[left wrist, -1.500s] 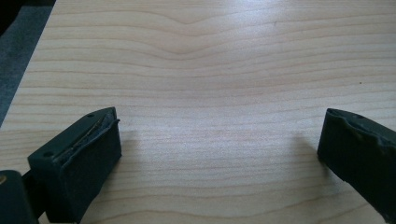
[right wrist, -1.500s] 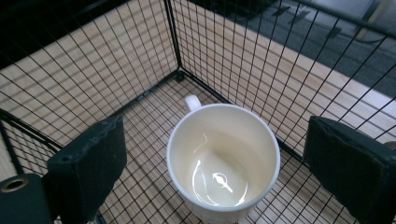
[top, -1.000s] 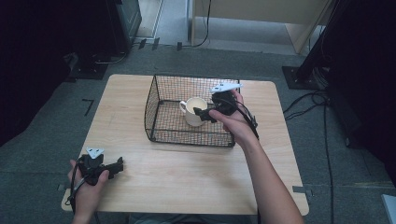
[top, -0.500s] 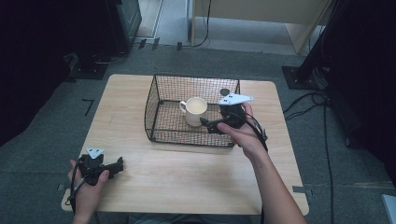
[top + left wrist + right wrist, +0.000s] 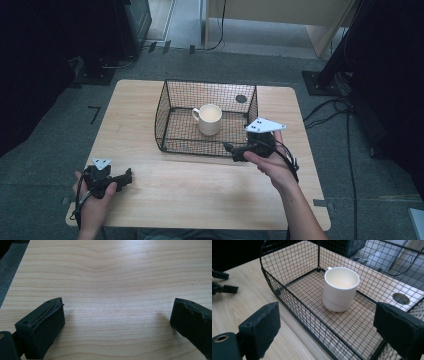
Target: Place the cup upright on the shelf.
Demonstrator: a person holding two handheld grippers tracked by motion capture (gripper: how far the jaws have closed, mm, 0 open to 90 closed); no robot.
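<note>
A white cup (image 5: 210,119) stands upright inside a black wire basket (image 5: 165,107) in the middle of the wooden table. My right gripper (image 5: 235,150) hovers just outside the basket's front right rim, open and holding nothing. In the right gripper view its jaws (image 5: 327,315) are spread wide, with the cup (image 5: 340,288) beyond them behind the basket's mesh wall (image 5: 294,307). My left gripper (image 5: 125,176) rests near the table's front left corner. Its jaws (image 5: 117,312) stand open over bare wood.
A round hole (image 5: 240,98) in the tabletop lies behind the basket's back right corner. Bare table (image 5: 200,190) stretches between the two hands. The table's left edge (image 5: 10,282) runs close to the left gripper. Cables and dark stands sit on the floor around.
My right gripper has let go of the cup, drawn back out of the basket and come toward the front rim. The cup stays in the basket. The left gripper has not moved.
</note>
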